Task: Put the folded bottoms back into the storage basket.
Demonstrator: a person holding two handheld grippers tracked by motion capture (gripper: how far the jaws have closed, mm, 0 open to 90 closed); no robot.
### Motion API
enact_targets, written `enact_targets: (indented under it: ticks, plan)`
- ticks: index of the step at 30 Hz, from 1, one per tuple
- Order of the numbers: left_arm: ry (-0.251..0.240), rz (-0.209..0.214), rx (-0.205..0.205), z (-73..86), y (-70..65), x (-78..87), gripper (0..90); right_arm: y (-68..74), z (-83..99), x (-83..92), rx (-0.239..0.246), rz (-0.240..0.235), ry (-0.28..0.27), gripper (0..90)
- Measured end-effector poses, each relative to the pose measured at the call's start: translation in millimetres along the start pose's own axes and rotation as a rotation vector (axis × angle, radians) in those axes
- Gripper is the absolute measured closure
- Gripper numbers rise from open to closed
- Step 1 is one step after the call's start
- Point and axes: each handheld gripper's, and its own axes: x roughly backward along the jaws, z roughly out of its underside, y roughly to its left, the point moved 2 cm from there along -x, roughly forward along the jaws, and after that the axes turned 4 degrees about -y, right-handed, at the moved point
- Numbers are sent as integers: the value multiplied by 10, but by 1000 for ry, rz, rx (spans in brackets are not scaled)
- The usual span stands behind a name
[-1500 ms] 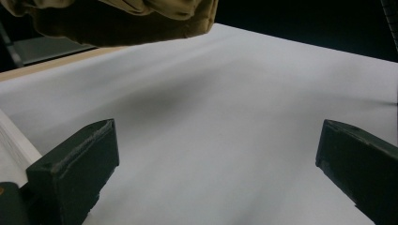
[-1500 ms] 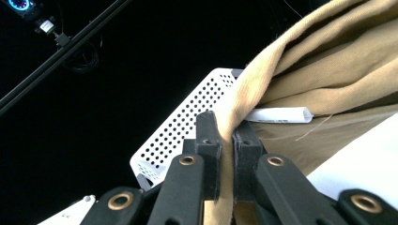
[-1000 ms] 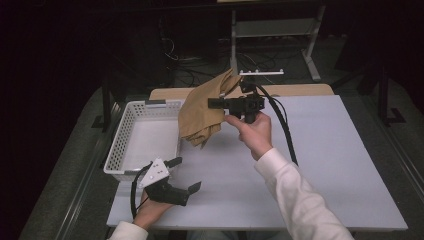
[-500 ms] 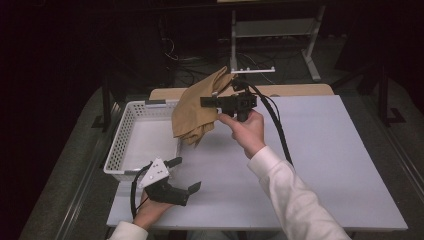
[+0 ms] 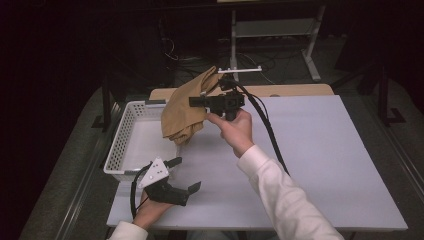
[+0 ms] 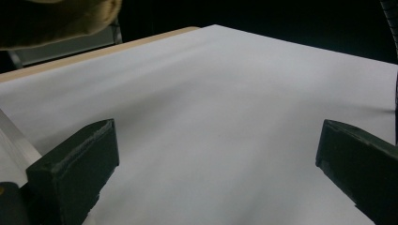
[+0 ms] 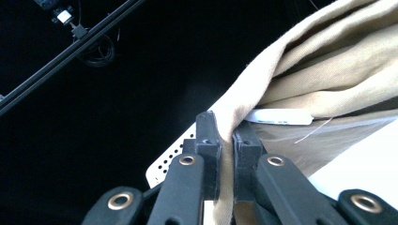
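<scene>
Carrying: we held the tan cloth (image 5: 186, 111) in the air at the near right corner of the white basket (image 5: 121, 142), most of it hanging over the basket's right rim and a lower fold dangling just outside it.
Right tongs: we had the right gripper (image 7: 227, 136) pinched tight on one edge of the cloth, beside its small white label (image 7: 279, 116) (the jaws stood almost together, fabric between them).
Left tongs: we rested the left gripper (image 5: 182, 175) low over the white table (image 5: 320, 165), just in front of the basket's near right corner, jaws spread wide and holding nothing.
Step in hand: we judged it to be carrying the cloth over the basket in order to drop it in.
Doing it well: we needed to bring the grip further over the basket's middle before letting go, since the dangling fold looked likely to catch on the right rim.
Spare hand: we could have used the left gripper to tuck in any trailing fold.
</scene>
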Motion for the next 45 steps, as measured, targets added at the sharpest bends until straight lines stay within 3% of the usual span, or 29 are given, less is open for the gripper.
enact_targets:
  ticks: [14, 45]
  plan:
    - [-3, 2, 1, -1, 0, 3, 1, 141, -4, -292, 14, -27, 15, 830]
    - [0, 1, 3, 6, 13, 11, 1, 82, 255, -907, -1, -46, 101, 829]
